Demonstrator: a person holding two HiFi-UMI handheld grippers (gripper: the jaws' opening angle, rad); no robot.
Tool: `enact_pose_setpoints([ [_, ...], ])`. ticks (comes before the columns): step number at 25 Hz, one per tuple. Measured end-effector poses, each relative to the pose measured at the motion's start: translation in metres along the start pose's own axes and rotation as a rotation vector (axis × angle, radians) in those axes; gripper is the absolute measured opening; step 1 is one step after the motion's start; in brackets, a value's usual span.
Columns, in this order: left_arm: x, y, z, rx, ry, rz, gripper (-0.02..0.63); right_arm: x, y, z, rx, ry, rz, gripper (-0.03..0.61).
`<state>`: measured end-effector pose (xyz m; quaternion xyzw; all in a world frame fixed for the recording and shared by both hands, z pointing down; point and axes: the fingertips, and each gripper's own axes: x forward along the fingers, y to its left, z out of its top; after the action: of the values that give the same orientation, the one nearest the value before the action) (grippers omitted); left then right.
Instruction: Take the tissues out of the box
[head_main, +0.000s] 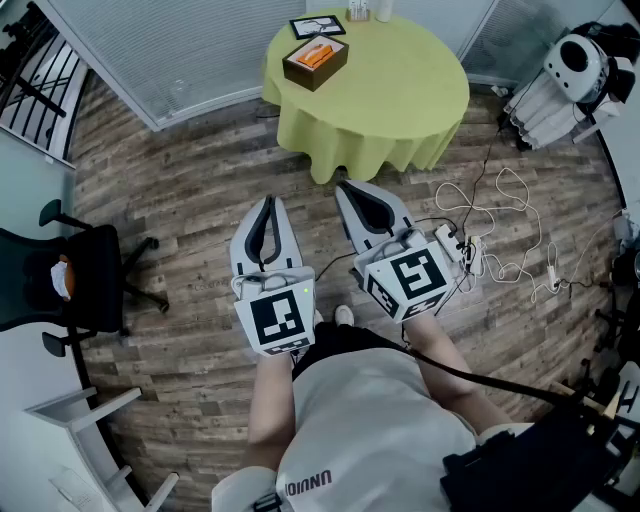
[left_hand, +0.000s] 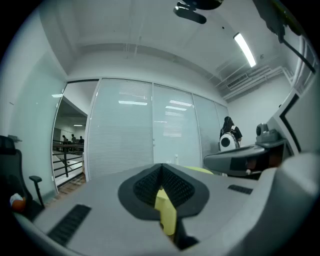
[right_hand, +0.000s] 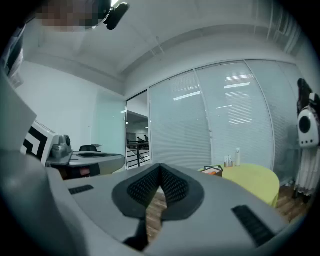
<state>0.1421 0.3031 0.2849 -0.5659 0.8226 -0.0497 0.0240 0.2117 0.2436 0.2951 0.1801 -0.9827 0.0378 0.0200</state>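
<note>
Tissue box (head_main: 315, 60), brown with orange contents, sits at twelve o'clock on a round yellow-green table (head_main: 400, 100). Both left claw (head_main: 268, 205) and right claw (head_main: 350, 192) are pressed together, empty; reaching in unopened could shove the box.

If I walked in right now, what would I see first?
A round table with a bright yellow-green cloth stands at the top of the head view, with a brown tissue box near its left edge. In the middle, over the wood floor, the left hand-held gripper and the right hand-held gripper point toward it side by side, both shut and empty.
</note>
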Motion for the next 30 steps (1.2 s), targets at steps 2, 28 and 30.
enact_pose_setpoints([
  [2,0.000,0.000,0.001,-0.010,-0.013,0.001,0.012,0.001,-0.002,0.000,-0.002,0.003,-0.002,0.019],
  [28,-0.010,0.029,0.016,-0.057,-0.124,0.036,0.012,0.020,0.022,0.006,-0.067,-0.033,0.013,0.021],
  [30,-0.012,0.034,0.016,-0.052,-0.125,0.033,0.012,0.024,0.027,0.008,-0.073,-0.044,0.011,0.021],
])
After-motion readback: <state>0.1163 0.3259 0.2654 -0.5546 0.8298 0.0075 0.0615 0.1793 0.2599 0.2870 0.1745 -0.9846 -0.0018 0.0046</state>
